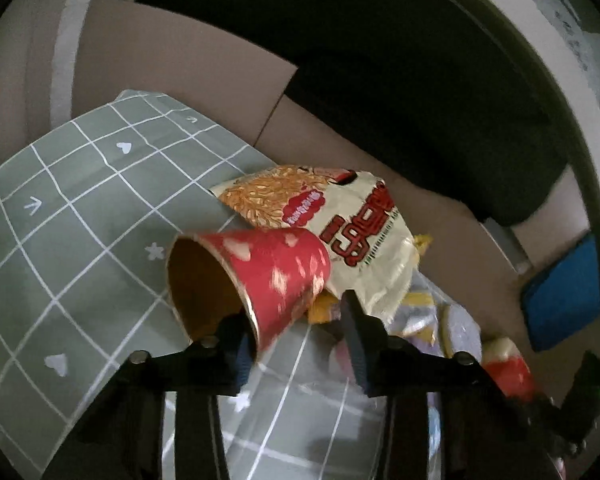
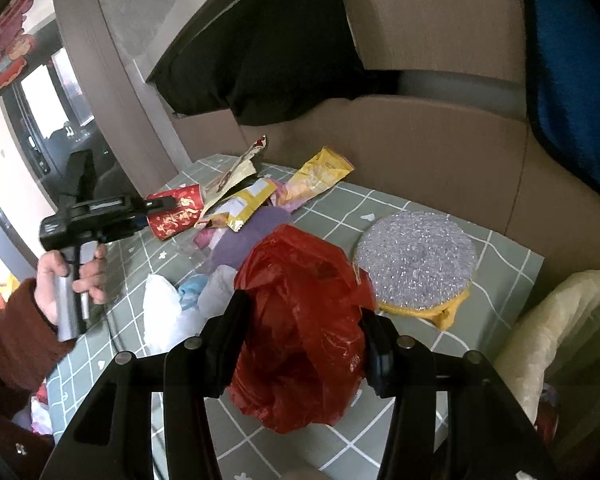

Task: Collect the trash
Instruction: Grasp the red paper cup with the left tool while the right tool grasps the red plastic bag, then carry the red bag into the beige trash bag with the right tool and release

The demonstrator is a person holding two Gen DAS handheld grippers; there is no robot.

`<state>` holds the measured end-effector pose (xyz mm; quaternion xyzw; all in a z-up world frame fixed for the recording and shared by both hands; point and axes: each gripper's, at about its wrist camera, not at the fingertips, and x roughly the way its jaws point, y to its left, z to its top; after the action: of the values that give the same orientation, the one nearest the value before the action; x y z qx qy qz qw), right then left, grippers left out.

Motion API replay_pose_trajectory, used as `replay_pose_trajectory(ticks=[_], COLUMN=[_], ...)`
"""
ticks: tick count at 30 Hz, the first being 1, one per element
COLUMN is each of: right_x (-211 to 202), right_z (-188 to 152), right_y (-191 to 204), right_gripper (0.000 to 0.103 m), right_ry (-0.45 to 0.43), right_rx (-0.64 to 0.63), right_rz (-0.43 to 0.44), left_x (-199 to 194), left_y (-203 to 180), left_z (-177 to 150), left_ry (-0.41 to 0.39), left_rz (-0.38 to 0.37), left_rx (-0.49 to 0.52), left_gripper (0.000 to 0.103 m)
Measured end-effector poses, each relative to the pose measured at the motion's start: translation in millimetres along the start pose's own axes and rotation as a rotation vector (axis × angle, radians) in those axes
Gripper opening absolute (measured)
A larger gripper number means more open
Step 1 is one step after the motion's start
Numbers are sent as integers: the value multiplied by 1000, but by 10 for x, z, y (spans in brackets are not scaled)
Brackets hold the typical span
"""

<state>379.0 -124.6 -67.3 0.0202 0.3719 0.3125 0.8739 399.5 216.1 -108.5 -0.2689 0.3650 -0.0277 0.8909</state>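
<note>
1. Left hand-held gripper, lower centre, clamps the red paper cup by its rim.
2. Right hand-held gripper grips the red plastic bag at lower centre.
3. Next move, likely: cup into bag.

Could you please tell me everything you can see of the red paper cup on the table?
The red paper cup is a tapered cup with pale blurred motifs in the left wrist view and gold script in the right wrist view; its inside is plain and looks empty. It lies on its side on the grey-green checked tablecloth, mouth open toward the left wrist camera. Its base end lies against a cream noodle wrapper. The left gripper straddles its wall, one finger at the rim; whether the pads press it cannot be told.
</note>
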Motion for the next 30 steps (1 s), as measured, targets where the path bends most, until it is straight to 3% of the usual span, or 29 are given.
replay_pose_trajectory(ticks=[5, 10, 17, 23, 30], right_x=[-47, -278, -737, -1220, -1880], right_z=[-24, 28, 165, 202, 98], right_y=[11, 90, 188, 234, 20], right_gripper=[46, 45, 45, 45, 45], right_ry=[2, -47, -127, -188, -272], right_rx=[14, -24, -25, -66, -39], right_rz=[-16, -39, -74, -141, -230], left_x=[72, -398, -1073, -1291, -1403], left_y=[-6, -437, -1342, -1961, -2620], left_z=[102, 18, -426, -783, -1131], left_ry=[-34, -152, -247, -234, -245], left_rz=[67, 105, 35, -25, -96], left_rx=[-99, 44, 271, 373, 489], left_gripper=[2, 2, 2, 2, 2])
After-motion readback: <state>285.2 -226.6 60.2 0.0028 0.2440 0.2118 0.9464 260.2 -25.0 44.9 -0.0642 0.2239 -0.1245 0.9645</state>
